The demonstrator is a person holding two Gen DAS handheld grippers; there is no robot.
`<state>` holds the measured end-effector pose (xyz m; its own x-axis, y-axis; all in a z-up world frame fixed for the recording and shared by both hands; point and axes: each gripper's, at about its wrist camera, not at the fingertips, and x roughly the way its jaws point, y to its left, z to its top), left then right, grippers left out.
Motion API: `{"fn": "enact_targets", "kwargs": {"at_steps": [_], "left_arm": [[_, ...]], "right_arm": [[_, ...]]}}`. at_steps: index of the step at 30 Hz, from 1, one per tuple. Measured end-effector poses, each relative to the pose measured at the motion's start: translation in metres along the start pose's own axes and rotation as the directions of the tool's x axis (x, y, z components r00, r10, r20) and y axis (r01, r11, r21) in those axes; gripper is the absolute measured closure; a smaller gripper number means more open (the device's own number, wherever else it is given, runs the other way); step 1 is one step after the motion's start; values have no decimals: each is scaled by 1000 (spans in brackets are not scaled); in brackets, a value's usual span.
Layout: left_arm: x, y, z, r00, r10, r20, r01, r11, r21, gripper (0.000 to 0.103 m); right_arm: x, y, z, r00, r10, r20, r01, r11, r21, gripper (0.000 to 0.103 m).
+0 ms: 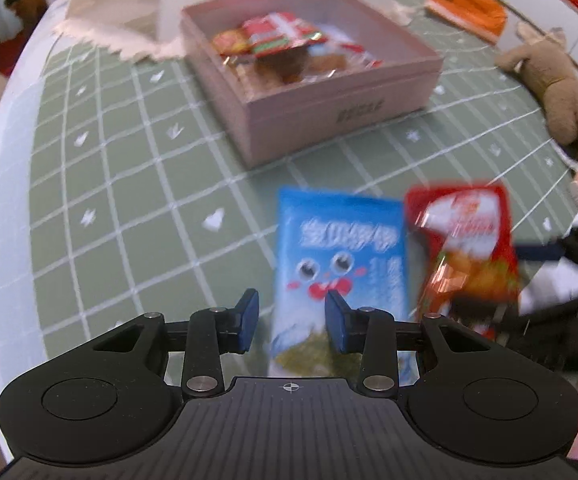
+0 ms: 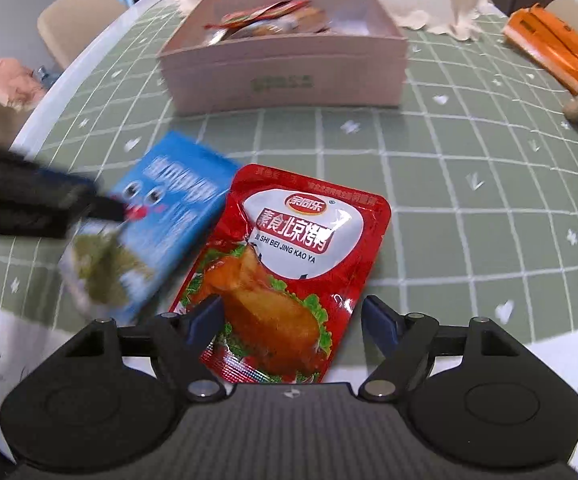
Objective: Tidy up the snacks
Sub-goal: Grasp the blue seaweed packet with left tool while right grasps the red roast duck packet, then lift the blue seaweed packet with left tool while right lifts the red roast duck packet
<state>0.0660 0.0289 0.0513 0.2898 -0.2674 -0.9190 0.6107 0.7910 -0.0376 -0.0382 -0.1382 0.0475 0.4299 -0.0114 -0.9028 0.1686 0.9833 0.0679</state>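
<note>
While low over table: left gripper (image 1: 291, 320) fingers apart, blue packet (image 1: 341, 256) | right gripper (image 2: 292, 320) fingers apart, red pouch (image 2: 289, 264)

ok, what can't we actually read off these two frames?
- Blue packet: print motion-blurred in both views; lower end behind left tongs in the left wrist view.
- Pink box contents: near wall hides most in the right wrist view.
- Red pouch: bottom edge behind right tongs.
- Plush toy: cut by frame edge.
</note>
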Motion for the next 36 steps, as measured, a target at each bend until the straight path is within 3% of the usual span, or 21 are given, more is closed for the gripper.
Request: {"fn": "enact_targets", "kwargs": {"at_steps": [5, 12, 14, 16, 18, 20, 22, 24, 27, 31, 36], "left_arm": [[5, -4, -3, 1000, -14, 2, 14, 999, -34, 62], [16, -20, 8, 993, -116, 29, 117, 992, -43, 61], [12, -15, 8, 992, -122, 36, 123, 992, -29, 61], [10, -7, 9, 995, -94, 31, 94, 995, -21, 63], [9, 7, 8, 994, -106, 32, 107, 993, -52, 63], [15, 18, 9, 986, -166, 28, 168, 980, -103, 63], [25, 21, 13, 963, -269, 7, 267, 951, -155, 63], [31, 13, 19, 945, -326, 8, 324, 935, -146, 62], [32, -2, 29, 951, -310, 5, 309, 946, -100, 59], [18, -21, 35, 980, -197, 37, 195, 980, 44, 59], [14, -43, 33, 980, -196, 15, 193, 973, 126, 59]], "right_arm": [[7, -21, 12, 999, -38, 24, 37, 999, 16, 24], [16, -39, 24, 998, -66, -5, 66, 996, 56, 13], [15, -42, 26, 997, -67, -44, 71, 993, 95, 15], [4, -43, 25, 997, -48, -65, 58, 985, 161, 24], [-13, -36, 20, 999, 31, -29, -25, 980, 197, 25], [-18, -24, 17, 998, 53, -21, -48, 982, 184, 25], [-8, -13, 17, 999, -4, -45, 11, 988, 152, 26], [2, -12, 16, 996, -53, -66, 62, 986, 153, 27], [4, -15, 15, 995, -83, -56, 91, 983, 159, 27], [-7, -20, 13, 988, -145, -43, 150, 977, 149, 27], [-17, -40, 12, 978, -210, -20, 210, 965, 156, 27]]}}
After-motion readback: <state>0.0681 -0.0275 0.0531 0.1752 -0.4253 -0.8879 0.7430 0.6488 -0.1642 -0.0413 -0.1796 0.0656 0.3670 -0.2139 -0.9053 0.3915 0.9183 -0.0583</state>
